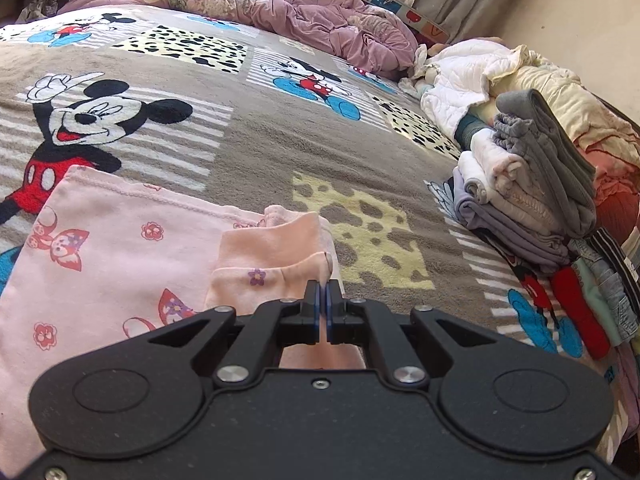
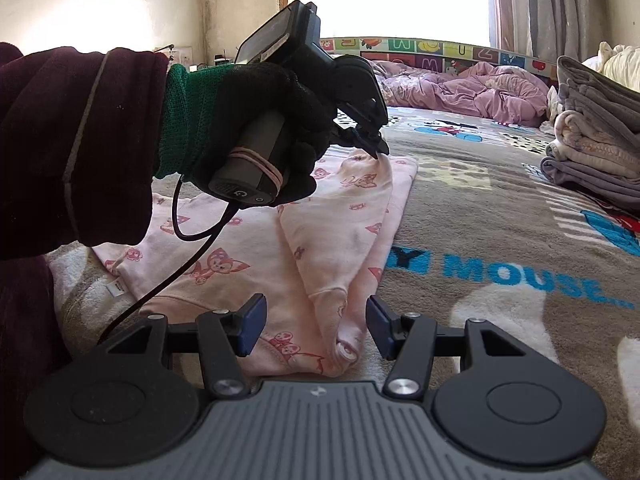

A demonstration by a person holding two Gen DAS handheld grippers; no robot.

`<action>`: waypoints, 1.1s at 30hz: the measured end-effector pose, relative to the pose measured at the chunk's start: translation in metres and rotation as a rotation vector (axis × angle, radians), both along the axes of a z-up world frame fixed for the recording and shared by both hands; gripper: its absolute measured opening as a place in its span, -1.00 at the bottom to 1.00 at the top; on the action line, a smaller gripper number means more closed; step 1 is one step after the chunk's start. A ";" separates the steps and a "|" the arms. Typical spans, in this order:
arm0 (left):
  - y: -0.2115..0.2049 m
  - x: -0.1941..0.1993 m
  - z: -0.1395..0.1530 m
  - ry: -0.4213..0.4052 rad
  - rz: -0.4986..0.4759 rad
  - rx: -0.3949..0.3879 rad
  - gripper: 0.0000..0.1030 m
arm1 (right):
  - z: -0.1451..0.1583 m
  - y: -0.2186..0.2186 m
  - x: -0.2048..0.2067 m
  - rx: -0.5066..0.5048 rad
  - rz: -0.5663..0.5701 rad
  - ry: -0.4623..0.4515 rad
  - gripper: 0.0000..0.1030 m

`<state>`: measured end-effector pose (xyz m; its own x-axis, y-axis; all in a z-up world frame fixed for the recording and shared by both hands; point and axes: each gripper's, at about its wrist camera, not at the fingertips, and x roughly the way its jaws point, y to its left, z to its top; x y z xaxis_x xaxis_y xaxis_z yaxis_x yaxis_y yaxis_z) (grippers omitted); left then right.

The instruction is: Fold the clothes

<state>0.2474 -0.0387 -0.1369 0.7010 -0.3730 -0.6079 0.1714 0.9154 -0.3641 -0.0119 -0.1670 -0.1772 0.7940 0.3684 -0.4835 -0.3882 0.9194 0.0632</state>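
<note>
Right tool (image 2: 316, 326) hangs open over the near corner of the pink shirt (image 2: 248, 248) on the bed (image 2: 480, 220), not gripping. Left tool (image 1: 323, 300) is clamped on a folded edge, probably the sleeve. I'd pinch that corner, then lay the fold flat.

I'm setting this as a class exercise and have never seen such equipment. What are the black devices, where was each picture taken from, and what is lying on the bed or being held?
No robot here: a person holds a hand-held gripper in each hand, each with a camera looking along its jaws. The left wrist view shows the left gripper, jaws shut on a fold of the pink printed garment. The right wrist view shows the right gripper, jaws open either side of the garment's near end, not pressing it, and the gloved left hand lifting the far end. The garment lies on a Mickey Mouse blanket. A stack of folded clothes sits to the right, and a purple quilt behind.
</note>
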 end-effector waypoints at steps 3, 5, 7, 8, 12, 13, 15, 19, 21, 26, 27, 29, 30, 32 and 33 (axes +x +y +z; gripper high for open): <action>-0.009 0.001 -0.003 -0.005 -0.021 0.054 -0.98 | 0.002 -0.001 0.000 -0.018 -0.025 -0.042 0.15; -0.014 0.003 -0.004 -0.006 -0.031 0.084 -0.98 | 0.005 0.001 -0.001 -0.028 -0.019 -0.079 0.14; -0.019 0.004 -0.005 -0.006 -0.044 0.119 -0.98 | 0.007 0.003 -0.003 -0.038 -0.009 -0.118 0.14; -0.021 0.005 -0.005 -0.011 -0.052 0.134 -0.98 | 0.008 0.005 -0.005 -0.044 0.001 -0.135 0.14; -0.026 0.011 -0.009 0.002 -0.095 0.145 -0.94 | 0.007 0.013 -0.005 -0.043 0.064 -0.132 0.18; -0.026 0.013 -0.010 0.011 -0.115 0.139 -0.66 | 0.004 0.015 -0.001 -0.038 0.084 -0.096 0.22; -0.023 0.014 -0.007 0.005 -0.127 0.135 -0.50 | -0.004 0.021 0.003 -0.065 0.097 -0.029 0.27; -0.010 0.003 0.010 -0.052 -0.154 0.118 -0.50 | 0.000 0.019 0.002 -0.037 0.089 -0.043 0.27; -0.011 0.000 0.009 -0.051 -0.170 0.152 -0.52 | 0.001 0.018 0.001 -0.031 0.082 -0.054 0.27; -0.016 0.006 -0.010 -0.008 -0.219 0.206 -0.63 | -0.007 0.024 0.003 -0.061 0.110 -0.011 0.32; -0.020 0.008 -0.013 -0.009 -0.233 0.223 -0.63 | -0.009 0.026 0.003 -0.074 0.113 -0.012 0.34; -0.027 0.011 -0.018 -0.009 -0.253 0.253 -0.63 | -0.010 0.028 0.002 -0.078 0.120 -0.015 0.40; -0.027 0.010 -0.014 -0.010 -0.251 0.259 -0.63 | -0.011 0.029 0.000 -0.083 0.122 -0.019 0.41; -0.024 0.004 -0.007 -0.021 -0.242 0.255 -0.63 | -0.012 0.030 -0.002 -0.091 0.125 -0.029 0.41; -0.021 0.001 -0.004 -0.028 -0.233 0.247 -0.63 | -0.012 0.030 -0.004 -0.092 0.126 -0.034 0.41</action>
